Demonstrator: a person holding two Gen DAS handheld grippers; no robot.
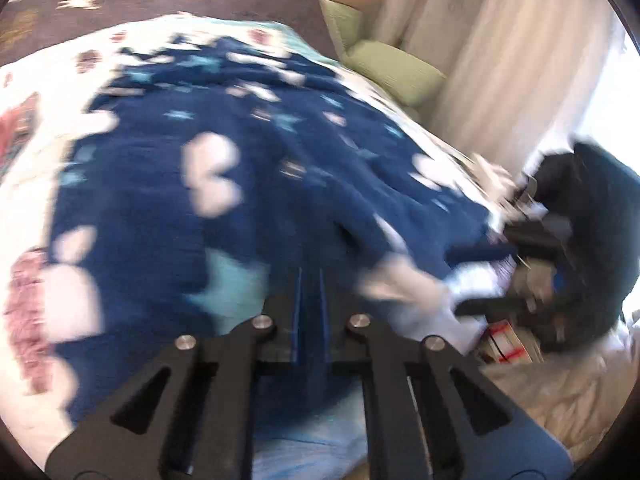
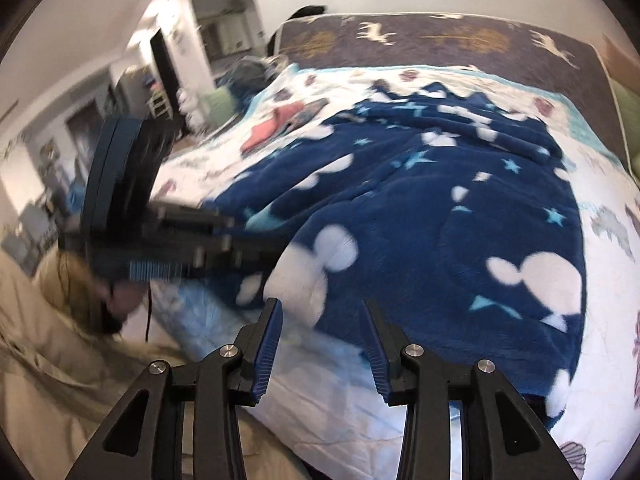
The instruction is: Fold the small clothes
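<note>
Navy fleece (image 2: 400, 208) scattered with white mouse-head shapes and pale blue stars fills my view.

From my remote station I see it against a white quilt (image 2: 612, 264) printed with pink and grey motifs and edged in turquoise. Beyond lies a brown blanket (image 2: 460, 44) patterned with white deer and tan trees. My right gripper (image 2: 322, 336) is black with ribbed blue pads. Green cushions (image 1: 394, 70) sit by cream curtains (image 1: 500, 60); a coral-pink item (image 2: 266, 128) lies far off.

Home bedroom: quilted bed (image 2: 600, 216), green pillows (image 1: 394, 70).
</note>
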